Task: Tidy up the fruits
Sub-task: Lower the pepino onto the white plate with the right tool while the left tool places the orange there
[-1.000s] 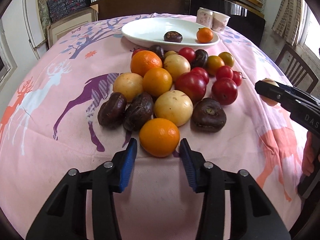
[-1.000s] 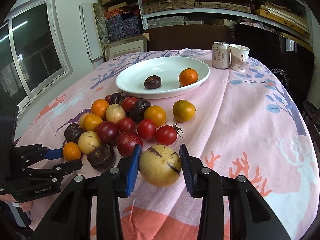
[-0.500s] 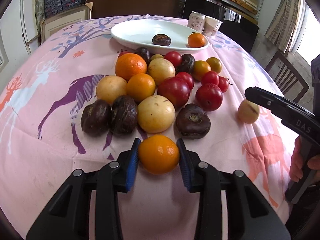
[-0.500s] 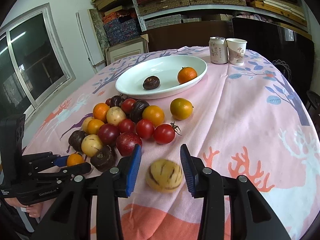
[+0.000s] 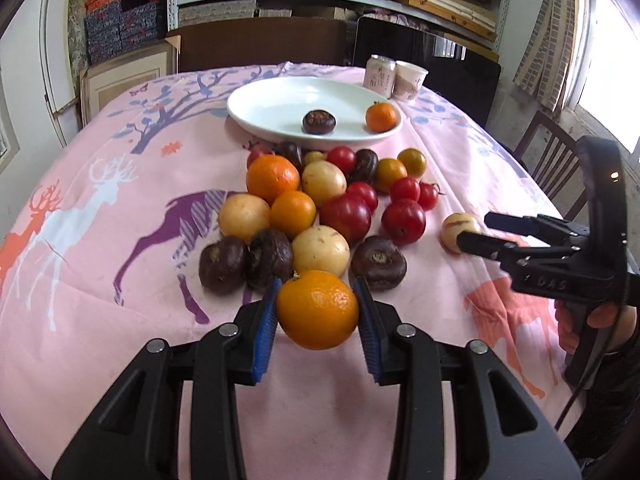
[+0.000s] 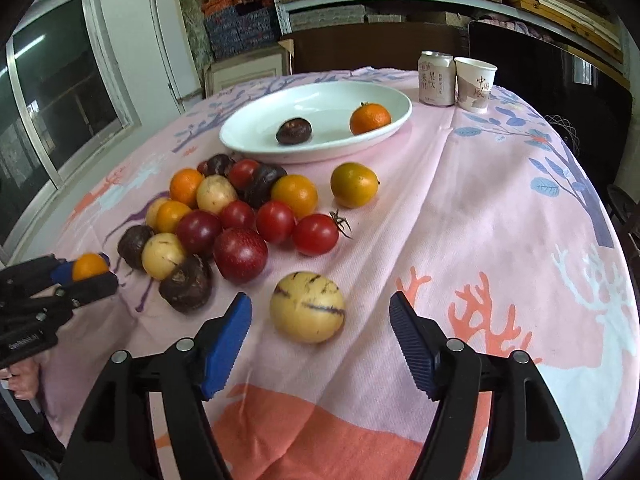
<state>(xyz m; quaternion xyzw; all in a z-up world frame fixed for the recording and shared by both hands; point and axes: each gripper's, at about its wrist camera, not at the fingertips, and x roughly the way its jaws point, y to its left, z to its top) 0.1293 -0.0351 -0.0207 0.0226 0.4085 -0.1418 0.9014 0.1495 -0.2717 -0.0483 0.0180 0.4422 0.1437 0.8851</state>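
1. A round table under a pink tablecloth [image 5: 100,280] printed with deer and trees is seen; it fills both views.
2. A white oval plate [image 6: 320,100] is set at the far side of the cloth. One dark purple fruit [image 6: 294,131] and one small orange [image 6: 370,119] are lying in it, apart from each other.
3. A loose pile of fruit [image 5: 320,204] is spread just near of the plate: oranges, red tomatoes, pale yellow fruits and dark purple ones, many of them touching.
4. The left gripper [image 5: 318,320] is clenched on an orange [image 5: 318,310]; both blue pads are pressed against its sides, at the near edge of the pile.
5. The right gripper [image 6: 320,336] is released, its jaws having just been opening. A striped yellow melon [image 6: 307,307] is lying on the cloth between the pads, touched by neither, to the right of the pile.
6. A drink can [image 6: 437,78] and a paper cup [image 6: 475,84] are standing side by side, just right of the plate's far end.
7. A yellow-green citrus [image 6: 354,189] is lying alone, between the plate and the pile's right edge.
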